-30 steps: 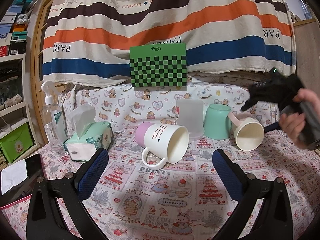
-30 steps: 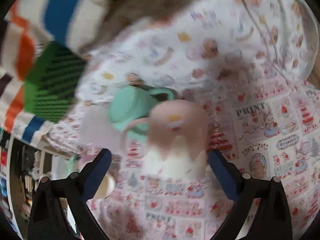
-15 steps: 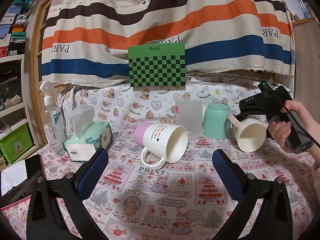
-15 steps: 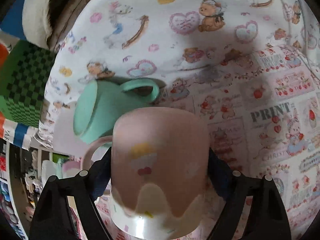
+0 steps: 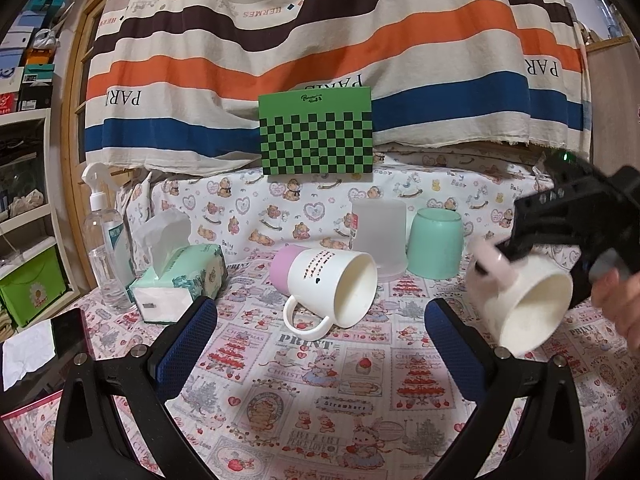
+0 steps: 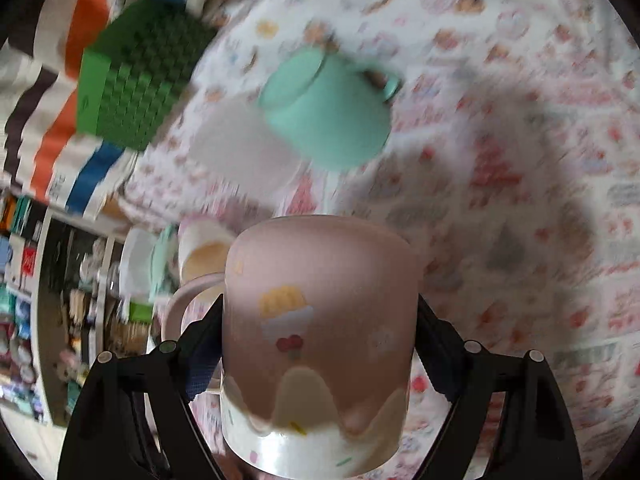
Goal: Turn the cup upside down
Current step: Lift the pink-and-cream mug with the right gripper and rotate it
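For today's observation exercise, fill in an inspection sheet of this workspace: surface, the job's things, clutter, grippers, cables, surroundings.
Surface: table under a patterned cartoon cloth.
Job's things: pink cup held in the air, mouth tilted down toward the camera in the left view; white mug lying on its side; green cup and clear cup standing upside down.
Clutter: tissue box, spray bottle, checkered board.
Grippers: right gripper clamped on the pink cup's sides; left gripper open, holding nothing.
Cables: nothing seen.
Surroundings: striped curtain behind, shelves at left.
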Tool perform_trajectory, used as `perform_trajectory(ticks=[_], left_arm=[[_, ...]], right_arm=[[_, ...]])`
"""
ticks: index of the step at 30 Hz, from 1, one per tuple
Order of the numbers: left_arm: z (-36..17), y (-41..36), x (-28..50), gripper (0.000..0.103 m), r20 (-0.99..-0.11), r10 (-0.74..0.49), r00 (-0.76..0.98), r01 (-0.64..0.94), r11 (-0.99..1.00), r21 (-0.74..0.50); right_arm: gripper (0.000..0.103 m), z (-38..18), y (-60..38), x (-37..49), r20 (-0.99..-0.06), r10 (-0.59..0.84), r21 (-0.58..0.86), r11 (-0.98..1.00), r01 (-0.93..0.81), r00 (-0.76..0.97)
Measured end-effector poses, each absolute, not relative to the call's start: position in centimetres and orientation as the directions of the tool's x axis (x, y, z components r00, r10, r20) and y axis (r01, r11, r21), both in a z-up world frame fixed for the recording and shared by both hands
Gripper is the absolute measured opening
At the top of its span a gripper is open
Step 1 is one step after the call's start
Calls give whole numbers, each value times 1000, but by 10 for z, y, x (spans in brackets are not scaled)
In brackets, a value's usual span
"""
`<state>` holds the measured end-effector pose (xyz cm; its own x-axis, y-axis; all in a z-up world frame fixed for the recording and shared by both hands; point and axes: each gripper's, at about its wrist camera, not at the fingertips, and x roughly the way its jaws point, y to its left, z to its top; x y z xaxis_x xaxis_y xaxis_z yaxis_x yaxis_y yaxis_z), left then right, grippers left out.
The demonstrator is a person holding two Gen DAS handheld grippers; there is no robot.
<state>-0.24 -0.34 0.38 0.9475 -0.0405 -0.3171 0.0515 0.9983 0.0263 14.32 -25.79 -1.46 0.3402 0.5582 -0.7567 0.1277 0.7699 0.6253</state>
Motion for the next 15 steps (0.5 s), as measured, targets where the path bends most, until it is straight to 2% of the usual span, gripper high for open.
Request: perform_trajectory(ticks=[8, 12, 15], left_arm=[[3, -2, -2, 103, -319, -41, 947, 52, 998, 25], [3, -2, -2, 103, -318, -40, 947, 50, 998, 24], [3, -2, -2, 103, -317, -39, 948, 49, 998, 24]], right_arm=[[87, -27, -238, 138, -785, 534, 588, 802, 105, 314], [94, -18, -238, 131, -755, 559, 606, 794, 39, 343], [100, 3, -239, 117, -746, 502, 540, 841, -44, 437]])
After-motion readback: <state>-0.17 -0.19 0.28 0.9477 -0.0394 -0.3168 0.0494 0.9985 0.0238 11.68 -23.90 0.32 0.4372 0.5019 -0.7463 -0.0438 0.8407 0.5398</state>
